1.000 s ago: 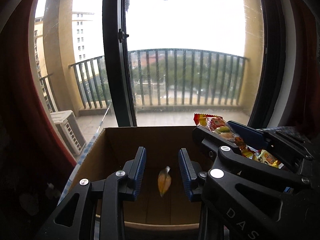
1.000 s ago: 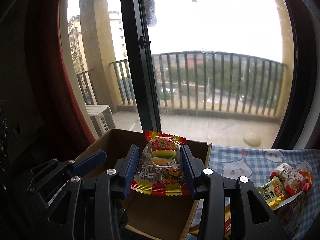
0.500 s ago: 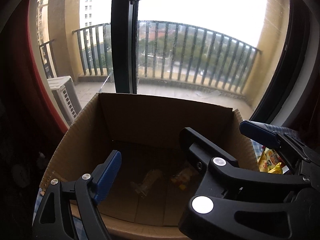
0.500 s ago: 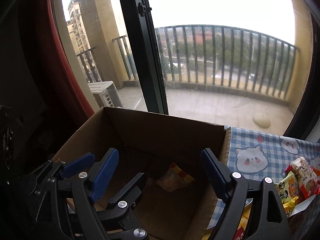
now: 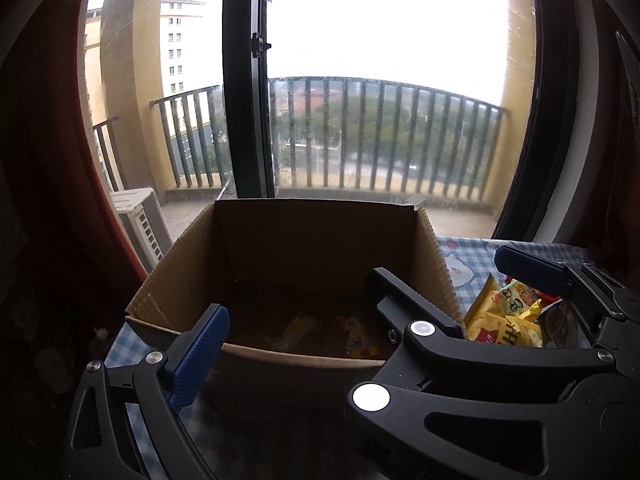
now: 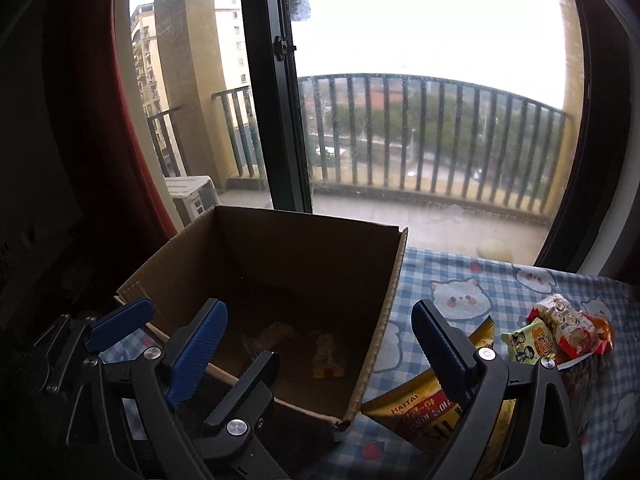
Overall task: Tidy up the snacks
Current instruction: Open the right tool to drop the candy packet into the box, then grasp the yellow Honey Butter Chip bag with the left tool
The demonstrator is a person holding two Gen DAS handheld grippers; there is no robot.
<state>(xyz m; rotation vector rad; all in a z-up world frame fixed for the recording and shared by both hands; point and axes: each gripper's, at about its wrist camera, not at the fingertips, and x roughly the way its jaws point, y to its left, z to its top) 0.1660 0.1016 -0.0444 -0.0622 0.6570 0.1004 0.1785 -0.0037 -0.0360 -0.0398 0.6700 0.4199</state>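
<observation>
**Both tongs wide over the box**

On the left, the left gripper (image 5: 298, 320) stands wide and holds nothing, at the near rim of the box (image 6: 308, 256). Two small snacks lie on the dim box floor: a pale pack (image 6: 270, 338) and a yellow-edged pack (image 6: 328, 356), lettering unreadable. The right gripper (image 6: 320, 340) is likewise spread wide and holds nothing, straddling the box's right wall. Right of the box, on the checked cloth (image 6: 460, 280), lies a yellow bag (image 6: 416, 412) marked "HAITAI", then a pile of snacks (image 6: 556, 332).
</observation>
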